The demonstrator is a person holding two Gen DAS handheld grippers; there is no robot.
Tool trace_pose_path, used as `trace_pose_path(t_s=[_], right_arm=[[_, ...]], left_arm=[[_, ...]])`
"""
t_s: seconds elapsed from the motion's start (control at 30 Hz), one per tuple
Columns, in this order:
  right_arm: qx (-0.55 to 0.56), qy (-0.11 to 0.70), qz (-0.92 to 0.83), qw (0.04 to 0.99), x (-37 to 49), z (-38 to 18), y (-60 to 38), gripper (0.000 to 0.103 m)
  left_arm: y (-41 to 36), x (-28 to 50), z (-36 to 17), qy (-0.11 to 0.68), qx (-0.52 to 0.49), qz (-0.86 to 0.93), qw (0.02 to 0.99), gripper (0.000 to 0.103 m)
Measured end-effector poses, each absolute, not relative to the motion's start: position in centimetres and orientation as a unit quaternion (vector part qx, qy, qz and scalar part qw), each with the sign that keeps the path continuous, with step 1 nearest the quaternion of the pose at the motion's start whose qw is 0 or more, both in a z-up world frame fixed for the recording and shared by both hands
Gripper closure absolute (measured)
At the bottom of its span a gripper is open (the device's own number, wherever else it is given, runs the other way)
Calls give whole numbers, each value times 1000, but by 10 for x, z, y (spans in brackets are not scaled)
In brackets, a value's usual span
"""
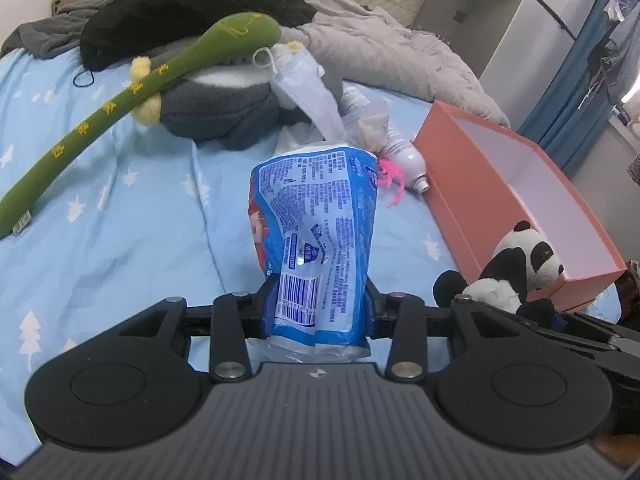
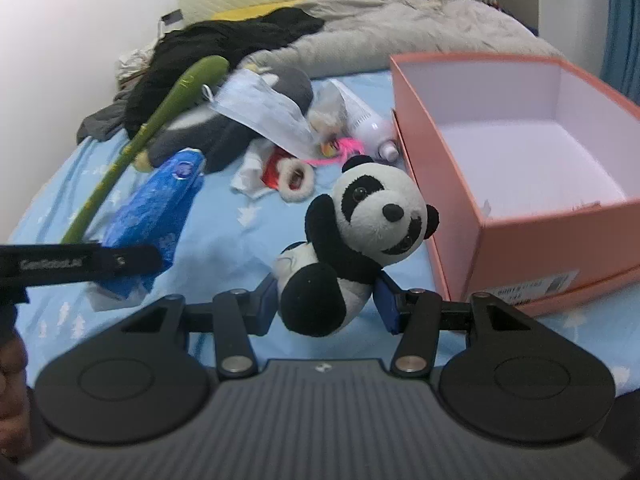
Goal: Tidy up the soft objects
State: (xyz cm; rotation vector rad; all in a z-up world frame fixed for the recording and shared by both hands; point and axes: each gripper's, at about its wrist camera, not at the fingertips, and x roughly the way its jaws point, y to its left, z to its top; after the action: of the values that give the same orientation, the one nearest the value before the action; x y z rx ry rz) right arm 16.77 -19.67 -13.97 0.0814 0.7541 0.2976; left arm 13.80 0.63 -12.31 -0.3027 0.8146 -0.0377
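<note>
1. Left wrist view: the left gripper (image 1: 320, 308) is clamped on the lower end of a blue-and-white printed plastic soft pack (image 1: 316, 240), which stands up straight ahead of it above the pale blue tree-print bed sheet (image 1: 120, 240). The film looks light, crushable and slick, so a low grip across its full width seems soundest.
2. Same view: an open salmon-pink cardboard box (image 1: 520, 216) lies ahead to the right.
3. Right wrist view: the right gripper (image 2: 326, 304) grips a small black-and-white plush panda (image 2: 352, 236) at its lower body. Judged light and springy, it should tolerate squeezing; the torso gives the firmest purchase.
4. Same view: the box sits just right of the panda.
</note>
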Motion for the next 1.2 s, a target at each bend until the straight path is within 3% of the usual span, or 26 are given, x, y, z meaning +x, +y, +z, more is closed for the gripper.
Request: trace_pose_path(t_s=[0.63, 1.2], right_arm=[[1, 303, 164, 939, 143, -76, -206, 49], [-2, 278, 80, 957, 107, -46, -281, 49]], left_arm=[[-15, 130, -66, 357, -153, -70, 919, 58], [-116, 136, -47, 347, -132, -175, 912, 58]])
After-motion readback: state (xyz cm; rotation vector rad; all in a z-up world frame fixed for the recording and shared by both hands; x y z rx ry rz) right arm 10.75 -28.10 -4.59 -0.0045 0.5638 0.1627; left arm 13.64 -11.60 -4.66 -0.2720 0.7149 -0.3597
